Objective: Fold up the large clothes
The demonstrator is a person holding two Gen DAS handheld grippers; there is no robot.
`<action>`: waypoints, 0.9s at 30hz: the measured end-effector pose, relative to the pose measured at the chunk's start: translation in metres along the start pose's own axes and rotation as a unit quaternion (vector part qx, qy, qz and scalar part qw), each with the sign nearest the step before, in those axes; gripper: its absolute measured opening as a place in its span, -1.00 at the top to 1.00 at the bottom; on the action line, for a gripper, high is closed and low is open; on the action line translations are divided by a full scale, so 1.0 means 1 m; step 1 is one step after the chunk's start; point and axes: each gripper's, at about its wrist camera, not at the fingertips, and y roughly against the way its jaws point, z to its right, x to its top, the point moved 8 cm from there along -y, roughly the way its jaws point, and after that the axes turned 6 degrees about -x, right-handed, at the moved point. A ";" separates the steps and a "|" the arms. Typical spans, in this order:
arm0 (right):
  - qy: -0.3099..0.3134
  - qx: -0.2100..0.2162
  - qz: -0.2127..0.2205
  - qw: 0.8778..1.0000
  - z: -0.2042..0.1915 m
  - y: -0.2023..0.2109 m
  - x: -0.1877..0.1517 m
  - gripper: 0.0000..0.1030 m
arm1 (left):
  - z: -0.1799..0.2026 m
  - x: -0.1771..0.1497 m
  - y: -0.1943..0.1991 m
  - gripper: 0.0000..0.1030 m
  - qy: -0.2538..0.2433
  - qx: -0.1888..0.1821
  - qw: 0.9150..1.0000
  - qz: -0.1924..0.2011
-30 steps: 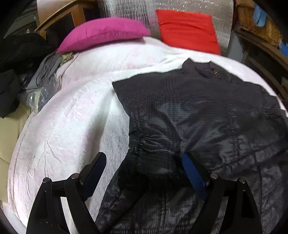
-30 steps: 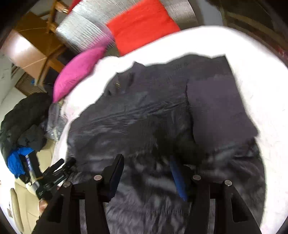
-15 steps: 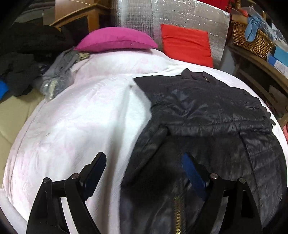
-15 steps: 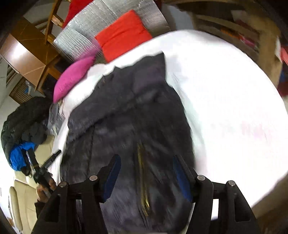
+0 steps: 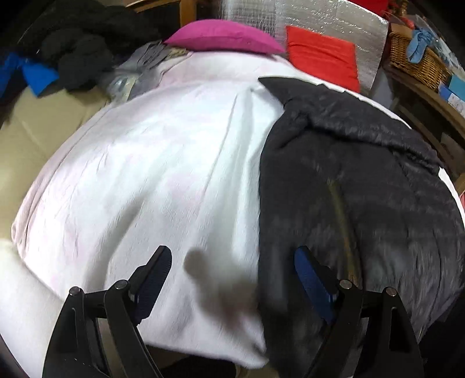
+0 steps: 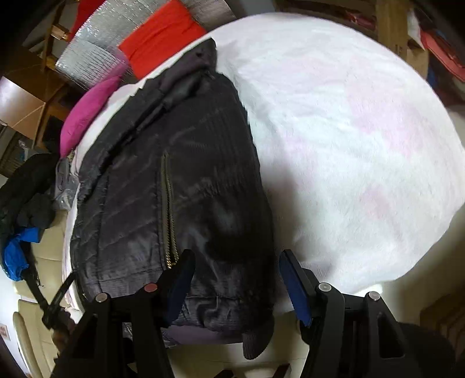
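A dark quilted jacket (image 5: 363,186) lies on a bed under a white blanket (image 5: 162,162), folded lengthwise into a long narrow shape with its brass zipper (image 6: 168,209) on top. In the right wrist view the jacket (image 6: 180,174) runs from the near edge toward the pillows, and a knit cuff (image 6: 255,343) hangs over the near edge. My left gripper (image 5: 232,279) is open and empty, above the blanket just left of the jacket's hem. My right gripper (image 6: 235,282) is open and empty over the jacket's near right corner.
A magenta pillow (image 5: 223,36) and a red cushion (image 5: 322,55) lie at the head of the bed against a silver foil panel (image 5: 319,14). Dark and blue clothes (image 5: 72,55) are piled at the left. A wicker basket (image 5: 415,61) stands on a wooden shelf at the right.
Both grippers have pulled back toward the near edge of the bed, open throughout. The jacket, wide and spread one second ago, now lies folded into a narrow strip.
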 end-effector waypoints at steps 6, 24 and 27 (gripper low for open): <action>0.020 0.032 0.014 0.999 -0.022 0.003 -0.015 -0.27 | 0.009 -0.034 0.009 -0.68 0.020 -0.057 0.998 -0.030; 0.049 0.037 -0.008 0.998 -0.028 0.005 -0.032 -0.08 | 0.046 -0.065 0.005 -0.18 0.048 -0.158 0.984 -0.073; 0.042 0.029 -0.021 0.998 -0.021 -0.004 -0.036 -0.08 | 0.049 -0.064 0.008 0.09 0.032 -0.148 0.986 -0.064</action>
